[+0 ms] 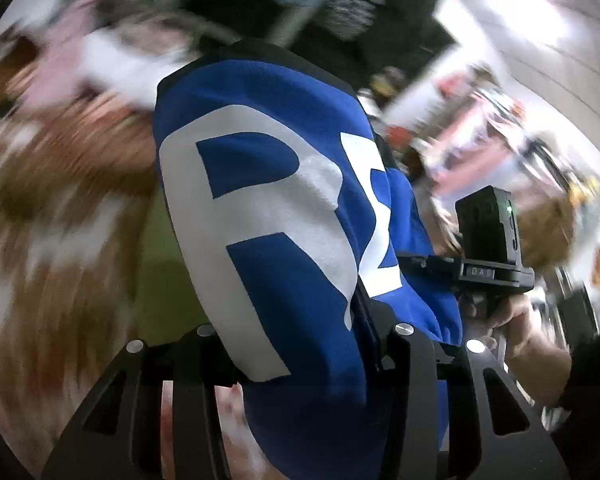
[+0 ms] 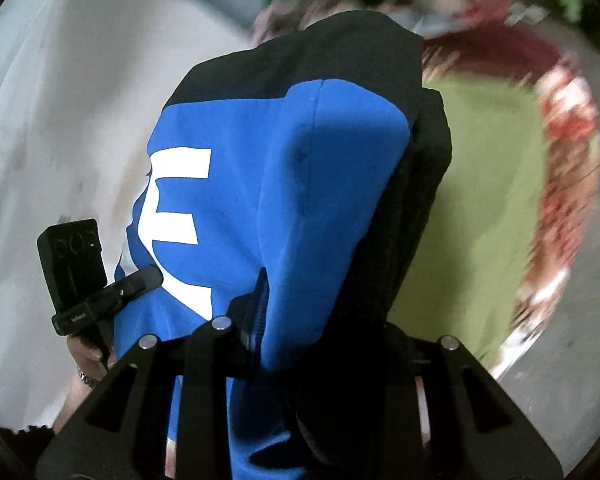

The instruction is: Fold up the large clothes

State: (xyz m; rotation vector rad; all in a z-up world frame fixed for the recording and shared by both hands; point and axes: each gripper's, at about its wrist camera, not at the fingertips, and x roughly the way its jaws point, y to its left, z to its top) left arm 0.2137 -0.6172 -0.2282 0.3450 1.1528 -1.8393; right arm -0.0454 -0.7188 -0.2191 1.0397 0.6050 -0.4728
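the blue garment (image 1: 284, 216) hangs in the air between the two grippers, filling the middle of both wrist views. in the left wrist view it shows large white letters, an "r" and part of a second letter, with a black band along its top edge. the left gripper (image 1: 300, 360) has its jaws clenched on the cloth, which bunches down between the black fingers. to the right in that view the right gripper (image 1: 488, 256) appears, a black device with a small green light, held in a hand (image 1: 520, 320) just beside the garment's edge.

in the right wrist view the same garment (image 2: 284, 184) shows a white "e" on blue, with a black panel running over its top and down its right side. the right gripper (image 2: 296, 344) has its jaws grasping the fabric, which folds down into them. at lower left the left gripper (image 2: 84, 268) shows, its tip touching the blue cloth, held by a hand (image 2: 88, 356) wearing a wristwatch.

the background is blurred: a green surface (image 2: 488, 200) with a red and white patterned border (image 2: 568, 168) lies behind the garment.
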